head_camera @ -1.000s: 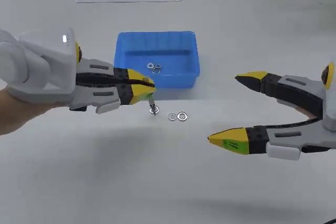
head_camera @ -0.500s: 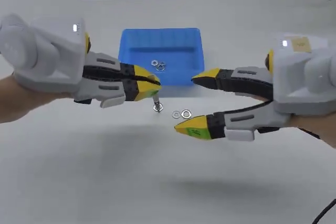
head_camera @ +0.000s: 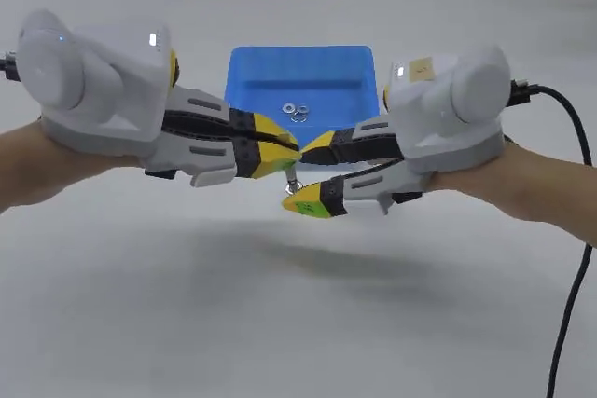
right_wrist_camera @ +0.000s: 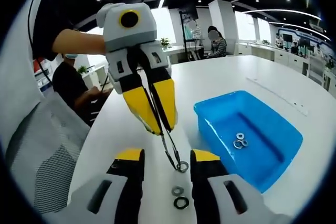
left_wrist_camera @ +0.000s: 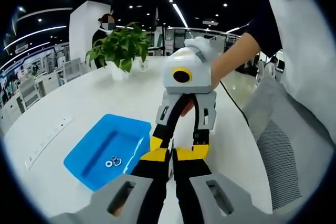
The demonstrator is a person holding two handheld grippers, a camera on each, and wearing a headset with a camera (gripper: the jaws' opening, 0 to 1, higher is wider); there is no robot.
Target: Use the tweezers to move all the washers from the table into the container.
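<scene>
Right tongs (head_camera: 303, 177) move in on the tweezers (right_wrist_camera: 168, 145)
Left tongs (head_camera: 287, 144) stay clenched on the tweezers, whose tips pinch a washer (right_wrist_camera: 182, 167) low over the tabletop (head_camera: 280, 305). The right tongs, well off to the side a second ago, now sit released astride them, probably to steady the grip. Two loose washers (right_wrist_camera: 177, 190) wait just beside; the blue container (head_camera: 298, 48) lies just beyond.

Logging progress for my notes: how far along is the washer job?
Done: about three washers lie in the blue container. In hand: the left gripper is shut on the tweezers, tips at one washer; the right gripper is open. Left: two more washers on the table.
</scene>
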